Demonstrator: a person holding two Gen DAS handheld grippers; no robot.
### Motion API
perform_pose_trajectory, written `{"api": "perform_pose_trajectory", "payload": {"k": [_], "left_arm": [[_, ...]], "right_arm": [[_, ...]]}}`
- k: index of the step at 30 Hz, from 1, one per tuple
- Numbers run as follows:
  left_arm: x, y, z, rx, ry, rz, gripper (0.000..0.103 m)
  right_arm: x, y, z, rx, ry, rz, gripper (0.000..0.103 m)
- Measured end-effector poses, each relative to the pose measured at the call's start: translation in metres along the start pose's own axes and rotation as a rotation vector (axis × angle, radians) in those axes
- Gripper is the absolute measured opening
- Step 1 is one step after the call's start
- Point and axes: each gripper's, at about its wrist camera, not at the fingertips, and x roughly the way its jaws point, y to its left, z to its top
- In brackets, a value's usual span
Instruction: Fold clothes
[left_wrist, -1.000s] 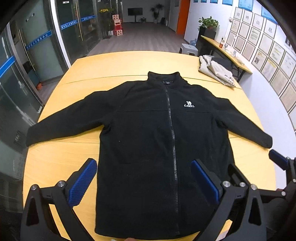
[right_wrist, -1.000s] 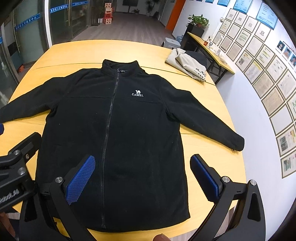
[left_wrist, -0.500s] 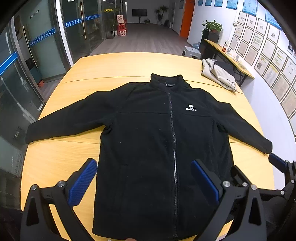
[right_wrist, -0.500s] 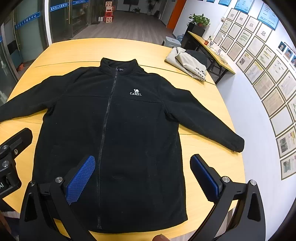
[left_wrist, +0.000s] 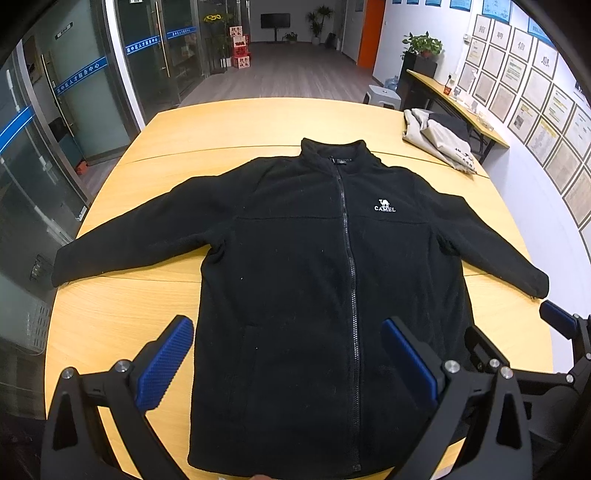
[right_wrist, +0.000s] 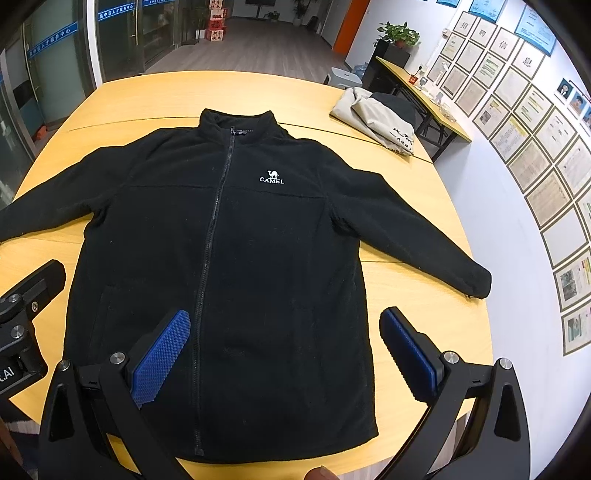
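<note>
Yellow table (left_wrist: 110, 321) carries our black jacket (left_wrist: 314, 277), flat and zipped, sleeves spread. Beige garment (right_wrist: 380, 122) lies far right, well apart. Left gripper (left_wrist: 286, 350) and right gripper (right_wrist: 284, 343) hover open, empty.

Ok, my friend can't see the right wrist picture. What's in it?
A black zip-up jacket lies flat, front up, sleeves spread, on a yellow wooden table. The right gripper hovers open above its hem. A folded beige garment sits at the table's far corner.

Black gripper frames, blue textured pads (left_wrist: 164, 363), silver screws
</note>
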Motion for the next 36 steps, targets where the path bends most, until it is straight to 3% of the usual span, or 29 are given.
{"api": "perform_pose_trajectory", "payload": {"k": [36], "left_arm": [[0.008, 0.016, -0.005, -0.005, 0.003, 0.007, 0.103]], "right_arm": [[0.001, 0.014, -0.003, -0.017, -0.001, 0.019, 0.103]]}}
